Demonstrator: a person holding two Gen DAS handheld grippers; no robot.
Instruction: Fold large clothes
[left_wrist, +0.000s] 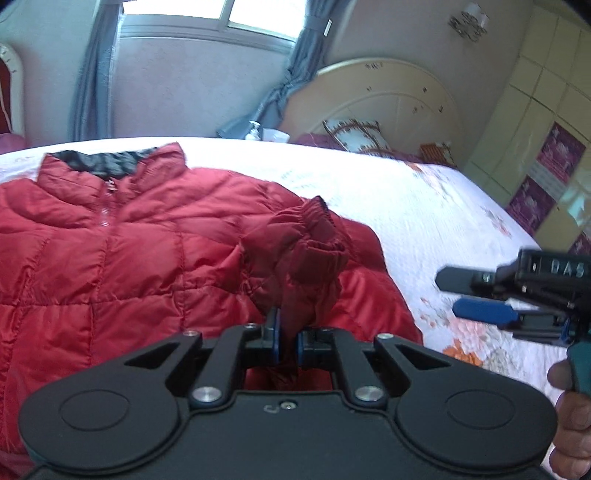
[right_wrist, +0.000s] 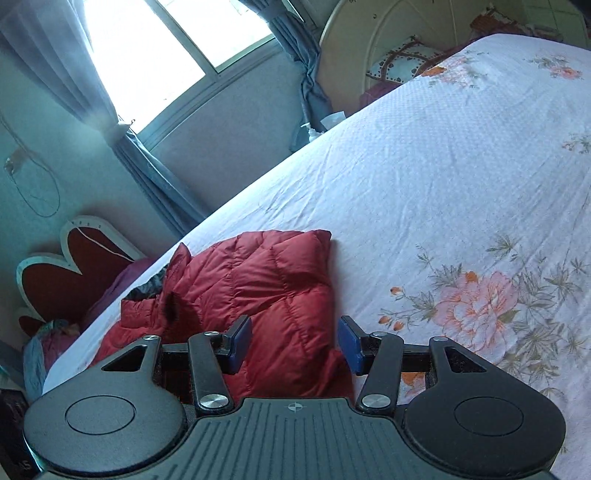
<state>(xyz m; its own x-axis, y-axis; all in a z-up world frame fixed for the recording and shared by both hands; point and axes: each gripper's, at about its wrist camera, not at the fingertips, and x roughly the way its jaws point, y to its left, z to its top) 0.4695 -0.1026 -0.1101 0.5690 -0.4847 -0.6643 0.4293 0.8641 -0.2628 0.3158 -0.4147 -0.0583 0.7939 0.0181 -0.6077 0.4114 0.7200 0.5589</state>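
A red puffer jacket (left_wrist: 122, 266) lies front up on the bed, zipped, with its dark-lined collar at the far side. My left gripper (left_wrist: 288, 339) is shut on the jacket's sleeve (left_wrist: 306, 254), which rises bunched in front of it with the elastic cuff on top, over the jacket's body. My right gripper (right_wrist: 295, 343) is open and empty, held just above the jacket's right edge (right_wrist: 280, 295). It also shows in the left wrist view (left_wrist: 465, 295), open, over the bedspread to the right of the jacket.
The bed has a white floral bedspread (right_wrist: 443, 184). A cream round headboard (left_wrist: 388, 96) and a pillow (left_wrist: 354, 136) stand at the far right. A window with grey curtains (left_wrist: 92, 74) is behind. A wardrobe (left_wrist: 546, 129) stands at the right.
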